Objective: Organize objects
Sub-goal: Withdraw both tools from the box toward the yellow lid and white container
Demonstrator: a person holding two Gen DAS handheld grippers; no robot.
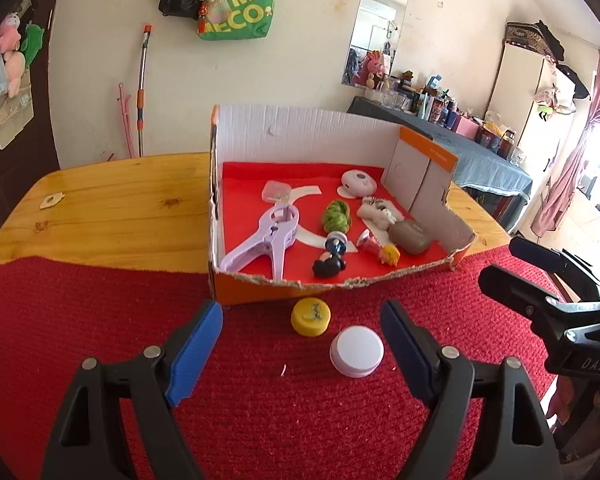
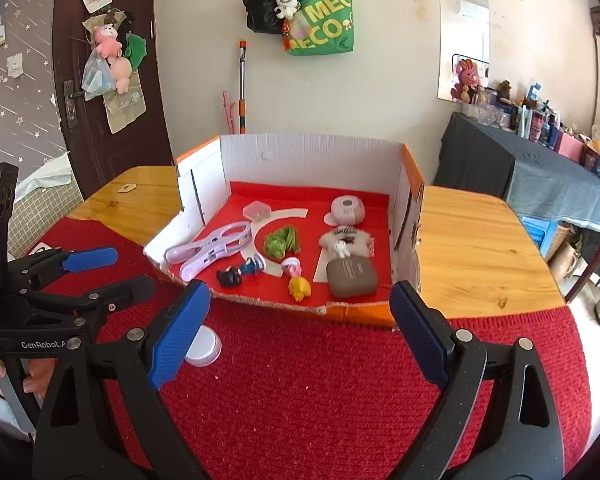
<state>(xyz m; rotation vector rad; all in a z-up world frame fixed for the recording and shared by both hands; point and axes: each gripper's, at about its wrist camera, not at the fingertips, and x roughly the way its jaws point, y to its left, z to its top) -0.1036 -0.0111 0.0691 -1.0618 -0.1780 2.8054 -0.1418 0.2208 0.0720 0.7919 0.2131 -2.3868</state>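
Observation:
An open cardboard box point(image 1: 256, 128) point(image 2: 312, 152) with a red floor stands on the table and holds several small things: a lilac clamp point(image 1: 270, 236) point(image 2: 216, 248), a green toy point(image 1: 336, 216), a brown case point(image 1: 412, 236) point(image 2: 350, 276), a yellow figure point(image 2: 299, 288). On the red mat in front lie a yellow cap point(image 1: 311, 316) and a white-pink lid point(image 1: 357, 350) point(image 2: 202, 346). My left gripper point(image 1: 302, 350) is open and empty just above the two caps. My right gripper point(image 2: 300, 336) is open and empty before the box front.
The red knitted mat point(image 1: 260, 420) covers the near part of the wooden table point(image 1: 120, 200). The right gripper shows at the right edge of the left view point(image 1: 540, 284). A blue-covered side table point(image 2: 540, 168) with bottles stands at the right.

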